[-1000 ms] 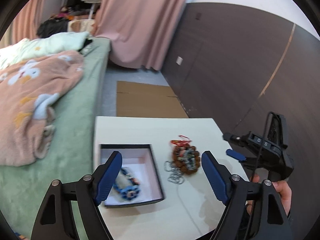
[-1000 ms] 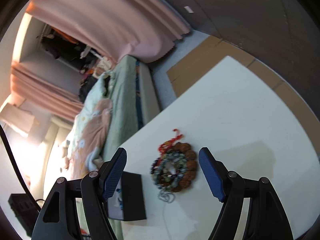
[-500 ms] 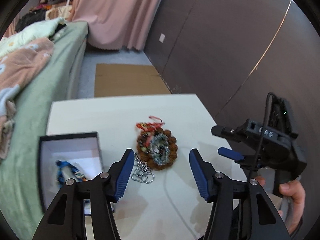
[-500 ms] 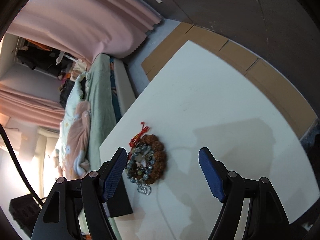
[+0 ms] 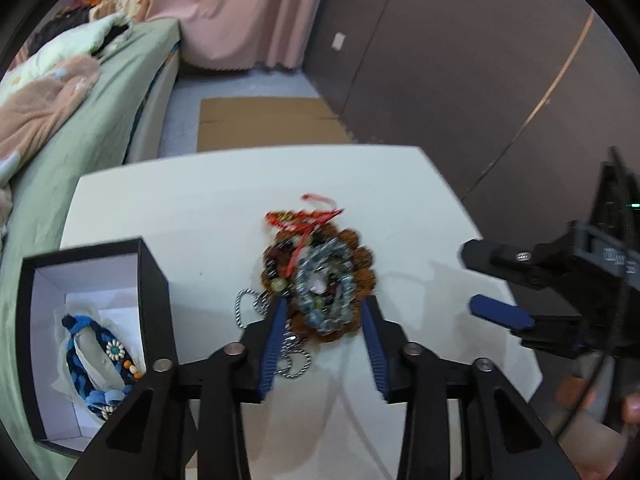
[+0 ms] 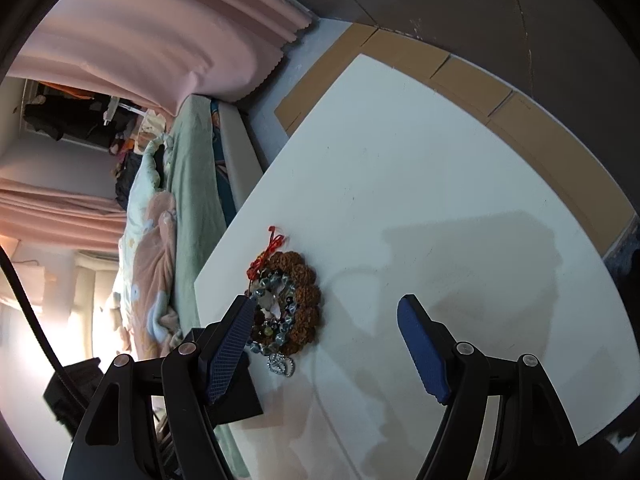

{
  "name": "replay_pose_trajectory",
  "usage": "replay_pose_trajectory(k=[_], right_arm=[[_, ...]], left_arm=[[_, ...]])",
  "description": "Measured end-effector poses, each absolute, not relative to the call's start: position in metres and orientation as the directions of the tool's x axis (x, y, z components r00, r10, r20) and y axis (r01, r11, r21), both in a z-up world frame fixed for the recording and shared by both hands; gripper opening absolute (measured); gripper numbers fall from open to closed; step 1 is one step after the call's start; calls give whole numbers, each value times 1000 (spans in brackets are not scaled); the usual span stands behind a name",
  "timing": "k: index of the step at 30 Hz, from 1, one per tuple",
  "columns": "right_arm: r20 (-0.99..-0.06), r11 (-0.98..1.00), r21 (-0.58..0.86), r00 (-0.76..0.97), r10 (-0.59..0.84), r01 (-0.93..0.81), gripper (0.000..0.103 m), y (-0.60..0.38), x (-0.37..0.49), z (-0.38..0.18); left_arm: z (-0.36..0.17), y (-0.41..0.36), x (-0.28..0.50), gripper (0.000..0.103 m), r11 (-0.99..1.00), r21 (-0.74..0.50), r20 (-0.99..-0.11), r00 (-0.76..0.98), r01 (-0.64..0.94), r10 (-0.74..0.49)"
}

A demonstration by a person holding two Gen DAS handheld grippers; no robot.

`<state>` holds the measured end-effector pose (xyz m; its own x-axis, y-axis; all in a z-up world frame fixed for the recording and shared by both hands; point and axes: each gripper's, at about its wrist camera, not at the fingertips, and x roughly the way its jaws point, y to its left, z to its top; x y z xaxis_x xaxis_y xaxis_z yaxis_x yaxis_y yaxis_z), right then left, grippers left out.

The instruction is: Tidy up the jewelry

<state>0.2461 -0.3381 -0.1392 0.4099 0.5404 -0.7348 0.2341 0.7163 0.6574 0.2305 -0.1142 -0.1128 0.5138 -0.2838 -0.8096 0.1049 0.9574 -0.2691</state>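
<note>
Since a moment ago the left gripper (image 5: 323, 312) has narrowed and dropped around the pile of bracelets (image 5: 320, 280) on the white table (image 5: 200, 220). Leftmost, a black box (image 5: 154, 280) holds a blue braided bracelet (image 5: 100, 360); a silver chain (image 5: 260, 312) touches the rough brown beads. At right, the right gripper (image 6: 328, 344) is spread wide, holding nothing.
</note>
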Motion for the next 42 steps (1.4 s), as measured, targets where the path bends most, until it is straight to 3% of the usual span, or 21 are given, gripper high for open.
replay_pose_trajectory(k=[2,5,19,32,37,42], right_arm=[[-739,721,652,407,537,234,75,-337,246,-140],[-746,730,645,394,536,229,75,-334,247,-142],[-779,761,611,337,528,218,75,-315,251,-158],[-851,892,440,365,378,102,74,-273,258,-153],[-875,942,329,396,278,64,72,-259,260,-150],[-884,962,269,410,224,55,59,-257,257,-149]], left_arm=[[-120,-113,232,16,958,-272,-821,499,89,-279],[-119,-111,228,9,957,-273,-813,509,93,-282],[-57,-84,207,9,942,-315,-723,614,116,-317],[-10,-40,183,9,943,-324,-654,702,77,-282],[-6,-27,175,9,947,-318,-653,712,51,-258],[-6,-18,165,9,947,-319,-657,713,32,-245]])
